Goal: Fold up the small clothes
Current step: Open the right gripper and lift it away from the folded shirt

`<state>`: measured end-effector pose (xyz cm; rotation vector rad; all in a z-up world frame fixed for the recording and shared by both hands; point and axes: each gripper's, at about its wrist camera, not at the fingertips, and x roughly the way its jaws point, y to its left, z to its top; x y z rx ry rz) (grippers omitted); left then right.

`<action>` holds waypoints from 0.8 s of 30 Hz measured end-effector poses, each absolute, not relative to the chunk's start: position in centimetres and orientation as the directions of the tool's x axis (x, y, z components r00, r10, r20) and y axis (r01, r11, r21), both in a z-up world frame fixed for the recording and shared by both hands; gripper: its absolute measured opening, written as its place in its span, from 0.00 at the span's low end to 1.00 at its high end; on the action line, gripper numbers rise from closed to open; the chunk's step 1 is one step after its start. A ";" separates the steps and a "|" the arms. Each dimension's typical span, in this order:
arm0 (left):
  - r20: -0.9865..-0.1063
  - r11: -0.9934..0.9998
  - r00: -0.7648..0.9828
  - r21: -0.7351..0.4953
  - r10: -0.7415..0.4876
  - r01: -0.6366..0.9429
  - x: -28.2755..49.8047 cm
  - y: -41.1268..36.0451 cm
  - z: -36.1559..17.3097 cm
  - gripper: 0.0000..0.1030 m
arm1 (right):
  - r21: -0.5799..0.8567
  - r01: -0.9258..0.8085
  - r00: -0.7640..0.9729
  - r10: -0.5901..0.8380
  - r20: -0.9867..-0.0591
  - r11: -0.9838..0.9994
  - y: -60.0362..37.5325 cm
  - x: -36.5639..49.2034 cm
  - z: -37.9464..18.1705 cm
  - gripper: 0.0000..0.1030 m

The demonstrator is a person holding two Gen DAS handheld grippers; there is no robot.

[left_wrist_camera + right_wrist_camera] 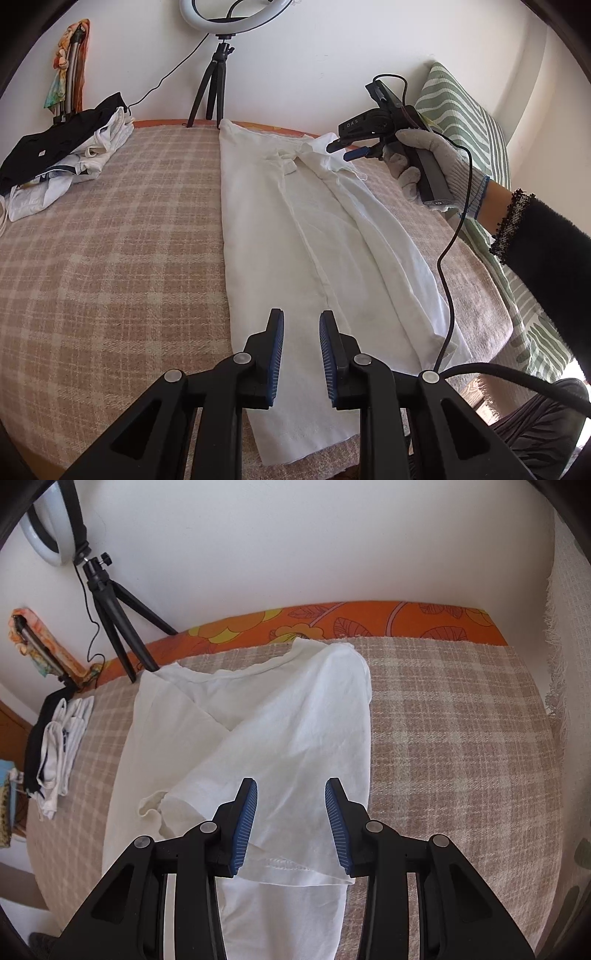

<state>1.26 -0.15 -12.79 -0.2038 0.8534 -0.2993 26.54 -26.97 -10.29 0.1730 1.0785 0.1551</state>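
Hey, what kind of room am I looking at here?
Probably a bedroom at home: a bed with a checked blanket and a striped pillow against the wall, a white shirt spread out, and a pile of clothes waiting nearby.

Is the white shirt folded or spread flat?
Partly folded. The white shirt lies long on the checked blanket, with its right side and sleeve turned over onto the middle.

black grippers, blue pads, grey glove, black sleeve

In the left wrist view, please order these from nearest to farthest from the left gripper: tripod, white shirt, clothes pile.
1. white shirt, directly under the left gripper.
2. clothes pile, far left.
3. tripod, at the wall, straight ahead.
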 end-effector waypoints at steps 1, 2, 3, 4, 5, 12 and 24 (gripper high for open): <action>-0.712 0.938 0.613 -0.294 -0.343 0.183 1.3 -0.3 -13.0 0.18 | 0.201 -0.061 0.454 0.206 -0.867 0.978 -26.2 26.7 -10.5 0.36; -0.715 0.937 0.607 -0.295 -0.347 0.188 1.3 -0.4 -13.2 0.18 | 0.180 -0.080 0.445 0.197 -0.874 0.980 -25.5 26.8 -10.8 0.36; -0.718 0.935 0.600 -0.298 -0.352 0.192 1.4 -0.5 -13.3 0.18 | 0.155 -0.097 0.433 0.182 -0.883 0.983 -24.9 27.0 -11.2 0.36; -0.720 0.934 0.595 -0.301 -0.356 0.194 1.4 -0.5 -13.5 0.18 | 0.131 -0.107 0.425 0.164 -0.890 0.986 -24.4 27.1 -11.6 0.36; -0.722 0.933 0.592 -0.304 -0.358 0.193 1.4 -0.5 -13.6 0.18 | 0.103 -0.113 0.415 0.141 -0.899 0.988 -24.1 27.3 -12.1 0.35; -0.718 0.930 0.594 -0.322 -0.362 0.177 1.4 0.4 -13.4 0.18 | 0.076 -0.090 0.430 0.108 -0.896 0.993 -24.1 27.5 -12.0 0.00; -0.691 0.925 0.621 -0.336 -0.370 0.177 0.9 1.4 -12.3 0.18 | 0.251 -0.082 0.515 0.257 -0.818 0.964 -23.2 29.2 -6.3 0.00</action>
